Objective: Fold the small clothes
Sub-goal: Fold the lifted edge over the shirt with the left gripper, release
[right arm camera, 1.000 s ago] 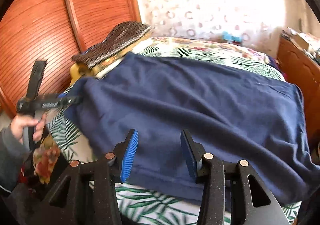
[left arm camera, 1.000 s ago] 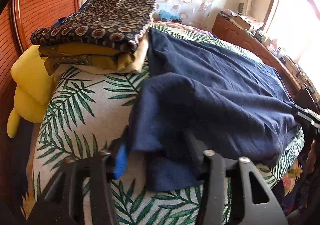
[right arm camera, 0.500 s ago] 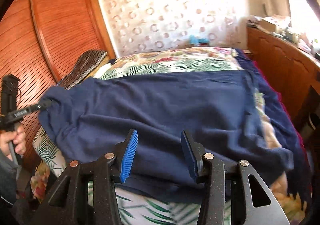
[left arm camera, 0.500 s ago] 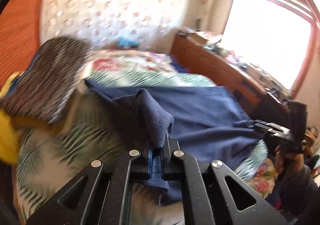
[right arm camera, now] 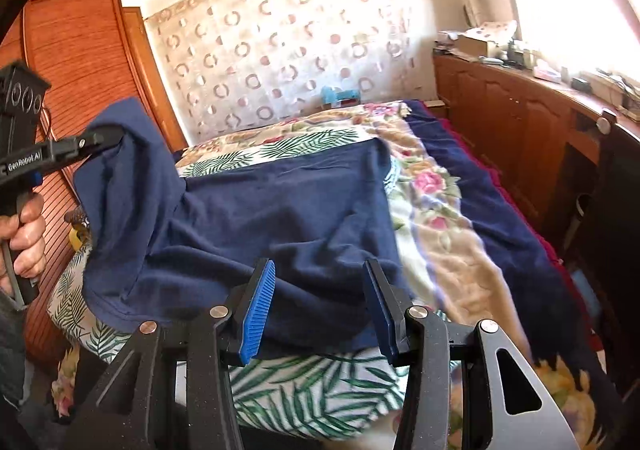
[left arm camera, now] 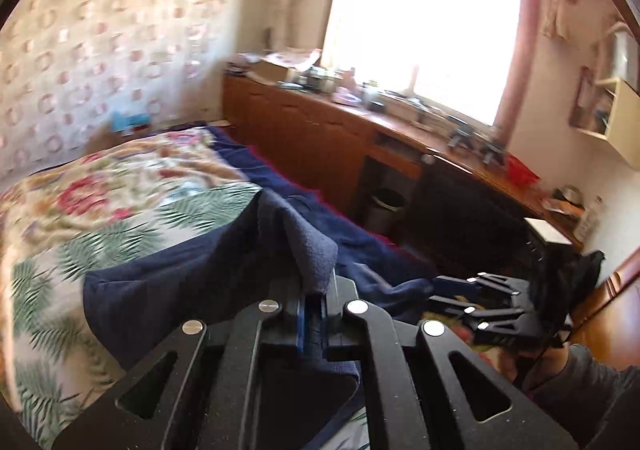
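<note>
A navy blue garment [right arm camera: 288, 210] lies spread on the bed. My left gripper [left arm camera: 316, 314] is shut on the garment's left corner [left arm camera: 312, 250] and holds it lifted above the bed; it also shows in the right wrist view [right arm camera: 96, 140] at the left, with cloth hanging from it. My right gripper [right arm camera: 318, 306] is open and empty, its blue pads [right arm camera: 258, 310] hovering just over the garment's near edge. It also shows in the left wrist view [left arm camera: 480, 306] at the lower right.
The bed has a palm-leaf and floral cover [right arm camera: 432, 210] and a dark blue blanket [right arm camera: 504, 218] along its right side. A wooden sideboard [left arm camera: 360, 138] with clutter runs under the window. A wooden wardrobe [right arm camera: 80, 62] stands at the left.
My left gripper closed on the garment's corner and raised it, swinging right across the bed. The right gripper stayed open at the near edge and shifted right.
</note>
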`<state>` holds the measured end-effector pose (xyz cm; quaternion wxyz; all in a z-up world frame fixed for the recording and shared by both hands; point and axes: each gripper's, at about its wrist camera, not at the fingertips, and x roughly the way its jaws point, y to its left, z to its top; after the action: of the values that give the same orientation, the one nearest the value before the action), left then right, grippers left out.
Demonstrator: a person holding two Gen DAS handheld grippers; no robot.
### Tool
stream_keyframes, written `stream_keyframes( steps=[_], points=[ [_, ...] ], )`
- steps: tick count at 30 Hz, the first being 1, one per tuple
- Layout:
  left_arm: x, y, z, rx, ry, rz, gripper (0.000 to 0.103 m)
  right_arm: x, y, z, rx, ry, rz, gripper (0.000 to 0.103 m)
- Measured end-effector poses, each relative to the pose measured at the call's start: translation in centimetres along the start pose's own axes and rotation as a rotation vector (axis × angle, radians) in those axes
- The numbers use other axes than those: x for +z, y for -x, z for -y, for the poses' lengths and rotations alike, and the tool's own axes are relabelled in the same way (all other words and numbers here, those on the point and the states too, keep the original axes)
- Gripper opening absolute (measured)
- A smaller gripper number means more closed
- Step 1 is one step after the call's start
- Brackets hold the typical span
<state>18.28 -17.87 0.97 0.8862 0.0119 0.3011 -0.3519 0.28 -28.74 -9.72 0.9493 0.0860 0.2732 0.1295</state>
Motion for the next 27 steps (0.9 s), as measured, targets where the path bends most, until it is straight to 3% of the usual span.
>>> stream_keyframes(
  steps=[3, 7, 17, 18, 20, 21, 27],
  points=[
    [0.7, -1.7, 1.9, -0.055, -0.026, -0.038, 0.005, -0.2, 0.9, -0.3, 0.001, -0.006, 0.014, 0.047],
    [0.4, -3.5, 3.6, -0.075, -0.064, -0.079, 0.005, -0.7, 1.9, -0.6, 0.0, -0.006, 0.027, 0.047],
    [-1.1, -5.8, 4.5, -0.063, -0.102, -0.159, 0.007, -0.7, 1.4, 0.2, -0.008, -0.015, 0.014, 0.047],
    [-1.3, -5.5, 4.4, -0.052, -0.105, -0.153, 0.01, -0.5, 1.3, 0.2, -0.009, -0.013, 0.012, 0.047],
    [-1.7, -4.4, 4.2, -0.023, -0.111, -0.124, 0.039, -0.2, 1.0, 0.2, -0.01, -0.01, 0.01, 0.047],
    [-1.8, -3.8, 3.9, -0.013, -0.11, -0.106, 0.045, -0.1, 0.9, 0.2, -0.012, -0.008, 0.01, 0.047],
    [-2.2, -0.8, 1.9, 0.086, -0.098, -0.05, 0.054, 0.3, 0.6, 0.4, -0.015, 0.012, 0.014, 0.047]
  ],
)
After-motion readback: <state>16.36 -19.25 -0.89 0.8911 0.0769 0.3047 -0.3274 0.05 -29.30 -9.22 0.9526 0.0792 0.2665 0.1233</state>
